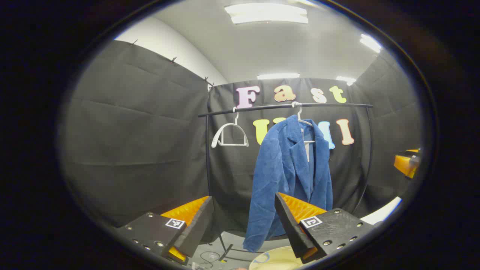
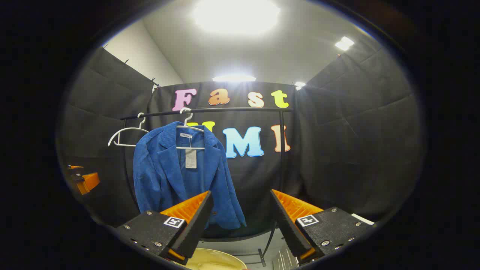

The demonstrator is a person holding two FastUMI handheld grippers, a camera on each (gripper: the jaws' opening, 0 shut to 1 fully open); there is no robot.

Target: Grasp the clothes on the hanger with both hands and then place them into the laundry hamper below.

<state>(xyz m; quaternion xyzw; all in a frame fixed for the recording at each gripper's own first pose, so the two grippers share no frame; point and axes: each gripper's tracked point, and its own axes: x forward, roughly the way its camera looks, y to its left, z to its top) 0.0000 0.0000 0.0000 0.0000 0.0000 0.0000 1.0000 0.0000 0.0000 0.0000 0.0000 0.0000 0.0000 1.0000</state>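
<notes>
on the black rail (image 2: 210,110) we see the blue jacket (image 2: 176,176) on its white hanger (image 2: 186,122) (a bare hanger (image 1: 229,133) beside it); left hand-held gripper (image 1: 243,221) and right hand-held gripper (image 2: 240,221) both gape wide, well short of it, above the pale hamper (image 2: 210,260).

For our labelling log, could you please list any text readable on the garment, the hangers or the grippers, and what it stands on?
Neck label of the blue jacket: too small to read.
Paper tag hanging below it: too blurred to read.
Square markers on the left gripper and right gripper: patterns, no words.
Empty white hanger: no text seen.
</notes>
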